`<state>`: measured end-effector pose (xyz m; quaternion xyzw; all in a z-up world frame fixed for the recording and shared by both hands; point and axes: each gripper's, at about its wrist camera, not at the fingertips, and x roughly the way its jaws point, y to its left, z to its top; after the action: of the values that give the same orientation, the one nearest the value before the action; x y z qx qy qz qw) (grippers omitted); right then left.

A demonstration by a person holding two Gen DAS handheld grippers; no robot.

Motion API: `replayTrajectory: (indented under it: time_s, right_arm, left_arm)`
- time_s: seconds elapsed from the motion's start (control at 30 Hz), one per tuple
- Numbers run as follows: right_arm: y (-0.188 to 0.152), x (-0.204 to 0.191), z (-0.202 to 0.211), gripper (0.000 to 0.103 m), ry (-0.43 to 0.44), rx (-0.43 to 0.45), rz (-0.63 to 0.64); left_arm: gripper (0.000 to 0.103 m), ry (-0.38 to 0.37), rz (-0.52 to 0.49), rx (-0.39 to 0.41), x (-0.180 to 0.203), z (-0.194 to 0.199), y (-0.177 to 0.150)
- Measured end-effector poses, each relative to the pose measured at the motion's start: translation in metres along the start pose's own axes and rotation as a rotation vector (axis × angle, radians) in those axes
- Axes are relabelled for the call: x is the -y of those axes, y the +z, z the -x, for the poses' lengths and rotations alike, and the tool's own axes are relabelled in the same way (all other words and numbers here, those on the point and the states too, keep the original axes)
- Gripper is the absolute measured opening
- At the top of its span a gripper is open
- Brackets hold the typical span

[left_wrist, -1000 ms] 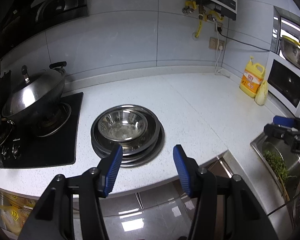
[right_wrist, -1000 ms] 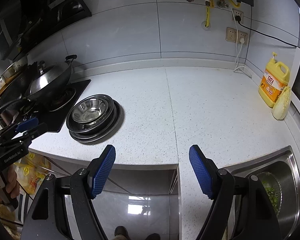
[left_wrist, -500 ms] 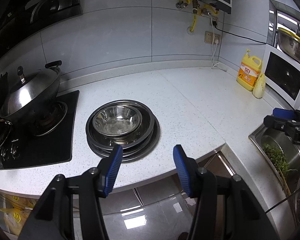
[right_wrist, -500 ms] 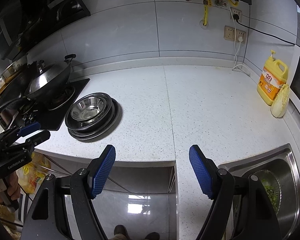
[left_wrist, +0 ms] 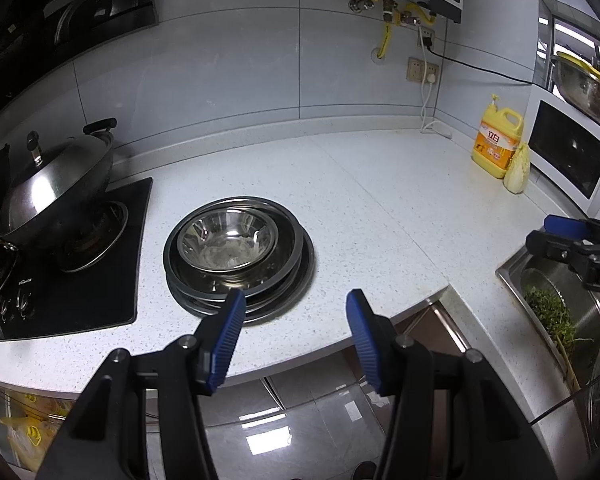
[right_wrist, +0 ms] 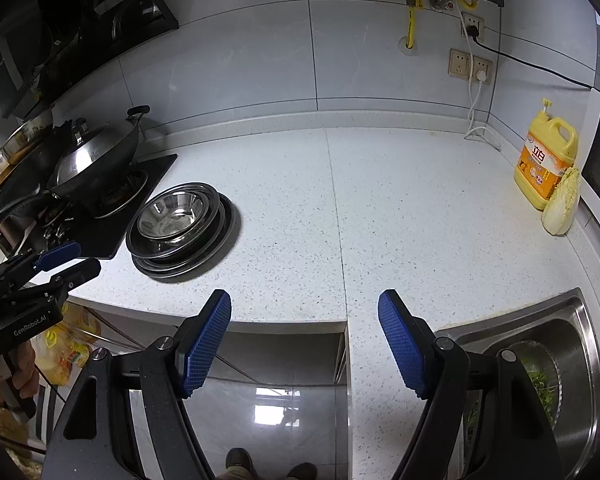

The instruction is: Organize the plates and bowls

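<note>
both grippers wide and empty over the surface edge

the left gripper (left_wrist: 294, 322) hangs just short of the bowl stack (left_wrist: 236, 248), which sits on the surface (left_wrist: 380, 216) beside the stove (left_wrist: 64, 280); the right gripper (right_wrist: 304, 328) is well apart.

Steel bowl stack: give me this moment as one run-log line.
left gripper: open, empty | right gripper: open, empty | steel bowl stack: nested on countertop beside stove, untouched
</note>
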<state>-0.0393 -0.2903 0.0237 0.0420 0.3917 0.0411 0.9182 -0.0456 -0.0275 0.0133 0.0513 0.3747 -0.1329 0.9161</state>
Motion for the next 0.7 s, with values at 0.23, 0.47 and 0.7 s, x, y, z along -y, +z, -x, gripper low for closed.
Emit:
replayTrajectory:
  time_s: [0.23, 0.47, 0.7]
  right_arm:
    - [0.002, 0.002, -0.002, 0.071, 0.002, 0.001, 0.000]
    - [0.005, 0.002, -0.003, 0.071, 0.004, 0.001, 0.002]
    - [0.010, 0.001, -0.009, 0.071, 0.013, -0.005, 0.011]
  left_arm:
    - [0.051, 0.003, 0.019, -0.002, -0.007, -0.007, 0.004]
    - [0.051, -0.007, 0.029, 0.004, -0.011, -0.009, 0.007]
    - [0.065, -0.006, 0.008, -0.015, -0.009, -0.013, 0.006]
